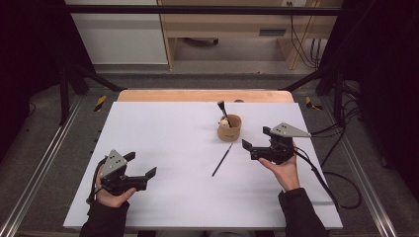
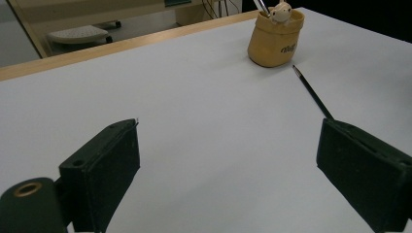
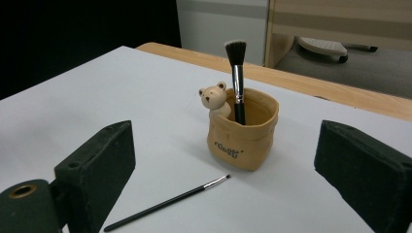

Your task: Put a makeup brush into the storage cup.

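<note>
1. Thin brush (image 1: 222, 160) is lying flat on the white table (image 1: 163, 148), just at 7 o'clock of the tan cup (image 1: 230, 128); nothing is gripping it.
2. Its bristle tip is pointed at the cup base, near it but apart, as seen in the right gripper view (image 3: 167, 203).
3. Thick brush (image 3: 237, 80) is stood upright in the cup, bristles up, beside a bear figure (image 3: 214, 99) on the rim; the cup is evidently used as the holder.
4. Right gripper (image 1: 257, 139) is held at 3 o'clock of the cup, jaws wide apart, nothing between them.
5. Left gripper (image 1: 142, 165) is parked at 8 o'clock of the table, jaws apart, empty, well clear of the work.
6. Judgement: thin brush is likely next for the cup.
</note>
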